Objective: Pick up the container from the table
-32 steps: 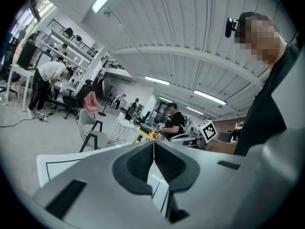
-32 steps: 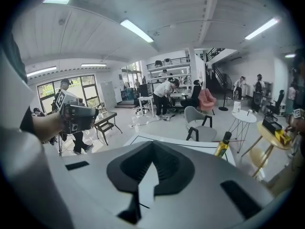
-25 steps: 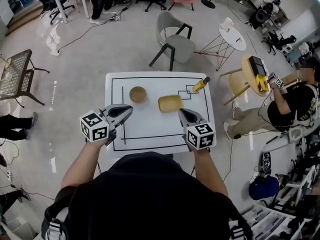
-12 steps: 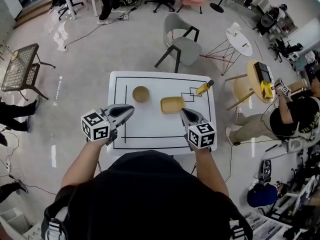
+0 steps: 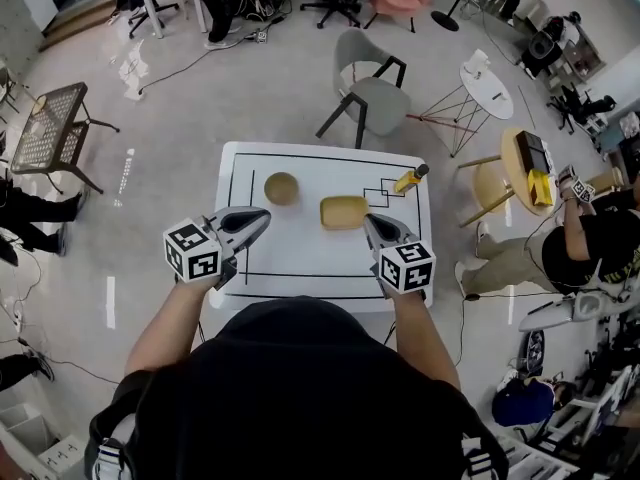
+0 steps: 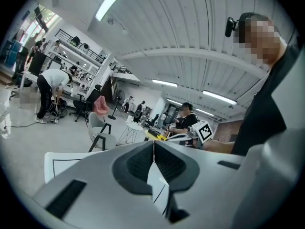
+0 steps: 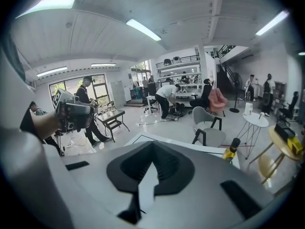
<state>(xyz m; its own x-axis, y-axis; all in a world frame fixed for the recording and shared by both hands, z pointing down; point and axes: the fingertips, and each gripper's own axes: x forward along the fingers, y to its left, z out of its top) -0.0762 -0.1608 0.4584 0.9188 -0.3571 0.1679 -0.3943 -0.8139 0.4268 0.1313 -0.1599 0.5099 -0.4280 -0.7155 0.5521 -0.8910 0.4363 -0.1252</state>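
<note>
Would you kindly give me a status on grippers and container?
Left gripper shut, empty. Right gripper shut, empty, by the container. Container on table, not gripped. Bowl and bottle stand clear.

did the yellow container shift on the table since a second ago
No. The yellow container still lies just left of the stepped black lines printed on the white table, as before.

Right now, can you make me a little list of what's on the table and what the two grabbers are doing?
Table: white table with black lines
On it: round brown bowl, yellow container, bottle near the far right corner
Left gripper: shut, empty, over the table's near left part
Right gripper: shut, empty, tip close to the yellow container's right end
Pick-up: not done, container lies on the table
</note>
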